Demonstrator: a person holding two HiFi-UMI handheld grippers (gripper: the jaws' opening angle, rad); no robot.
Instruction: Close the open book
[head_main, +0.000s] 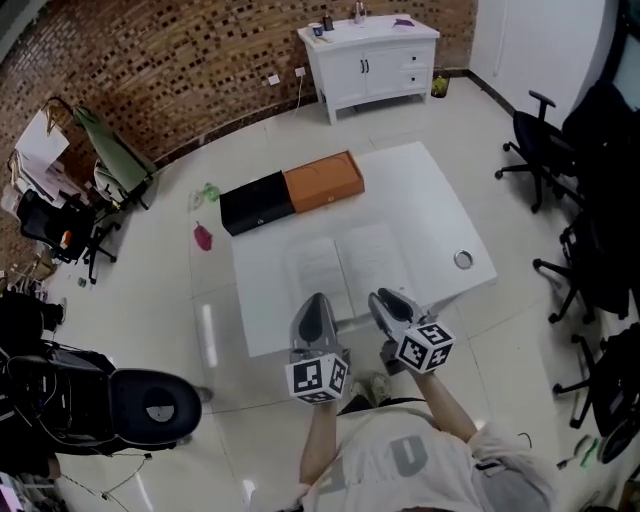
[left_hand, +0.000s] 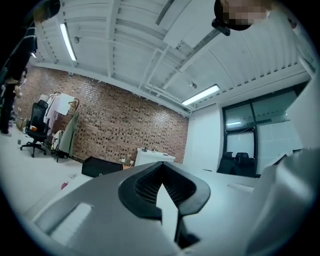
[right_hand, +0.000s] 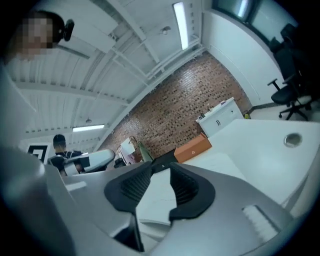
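Note:
An open white book (head_main: 345, 265) lies flat on the white table (head_main: 420, 190), near its front edge. Both grippers hover level at that edge, just short of the book. In the head view my left gripper (head_main: 318, 298) is by the left page and my right gripper (head_main: 384, 296) by the right page. The left gripper (left_hand: 161, 165) has its tips meeting, with nothing held. The right gripper (right_hand: 161, 169) stands a little open; the book's pages (right_hand: 215, 162) show through and past the gap, untouched.
A black box (head_main: 255, 203) and an orange box (head_main: 322, 182) lie end to end at the table's far side. A small round metal thing (head_main: 463, 260) sits near the right edge. A white cabinet (head_main: 370, 60) stands by the brick wall, office chairs (head_main: 540, 140) to the right.

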